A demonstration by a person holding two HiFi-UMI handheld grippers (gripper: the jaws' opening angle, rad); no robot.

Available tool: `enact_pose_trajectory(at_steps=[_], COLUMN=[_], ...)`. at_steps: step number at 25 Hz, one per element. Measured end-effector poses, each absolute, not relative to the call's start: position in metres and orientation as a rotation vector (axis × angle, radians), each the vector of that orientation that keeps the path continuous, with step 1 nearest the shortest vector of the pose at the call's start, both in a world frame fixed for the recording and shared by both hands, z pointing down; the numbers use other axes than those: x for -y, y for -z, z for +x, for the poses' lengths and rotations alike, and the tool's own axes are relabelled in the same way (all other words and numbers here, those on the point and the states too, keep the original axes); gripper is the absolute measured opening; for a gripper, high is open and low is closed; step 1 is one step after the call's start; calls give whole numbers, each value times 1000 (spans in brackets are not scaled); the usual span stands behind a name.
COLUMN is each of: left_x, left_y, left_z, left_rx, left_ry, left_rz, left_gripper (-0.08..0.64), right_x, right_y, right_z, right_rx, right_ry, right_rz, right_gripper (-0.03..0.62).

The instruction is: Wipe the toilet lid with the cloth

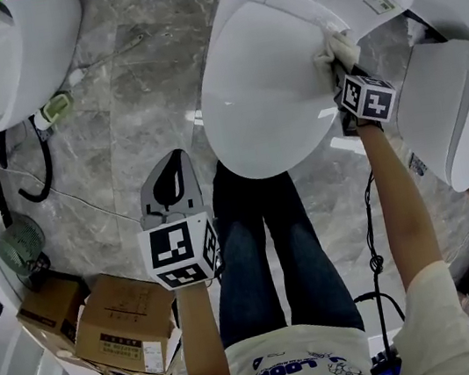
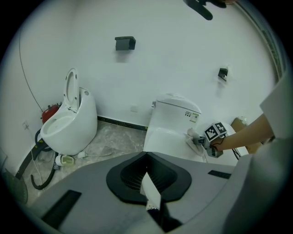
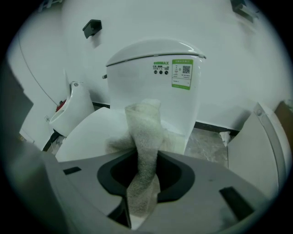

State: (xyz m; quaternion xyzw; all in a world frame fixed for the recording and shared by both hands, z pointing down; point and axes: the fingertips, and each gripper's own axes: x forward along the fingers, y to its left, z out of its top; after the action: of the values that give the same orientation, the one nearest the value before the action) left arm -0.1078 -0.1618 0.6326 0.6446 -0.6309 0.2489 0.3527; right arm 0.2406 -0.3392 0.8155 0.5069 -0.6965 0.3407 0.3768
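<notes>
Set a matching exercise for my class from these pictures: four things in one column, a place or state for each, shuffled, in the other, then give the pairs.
Things
1. cloth
2. left gripper
3. toilet lid
4. cardboard box

Places or states
A. standing on the floor
B. closed, lying down flat
C. gripped in the jaws of the right gripper
D. held in the air away from the toilet, jaws together

Pairs: 1-C, 2-D, 3-B, 4-A
</notes>
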Motion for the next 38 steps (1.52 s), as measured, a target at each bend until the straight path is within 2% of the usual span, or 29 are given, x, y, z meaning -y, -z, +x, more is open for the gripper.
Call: enact_pose_trajectory(at_steps=[21, 38], left_x=[159, 145], left_y=[-638, -644], left_z=[-91, -85], left_rx=[1550, 1517], left_ry=[-659, -665], left_rz=[1744, 1769], left_gripper=[3, 3], right_x=[199, 64], right_y=[-824, -835], right_z=[237, 154], right_rx=[1675, 1610], right_ry=[-1006, -1079], right_rz=[1506, 1364], right_gripper=[98, 98])
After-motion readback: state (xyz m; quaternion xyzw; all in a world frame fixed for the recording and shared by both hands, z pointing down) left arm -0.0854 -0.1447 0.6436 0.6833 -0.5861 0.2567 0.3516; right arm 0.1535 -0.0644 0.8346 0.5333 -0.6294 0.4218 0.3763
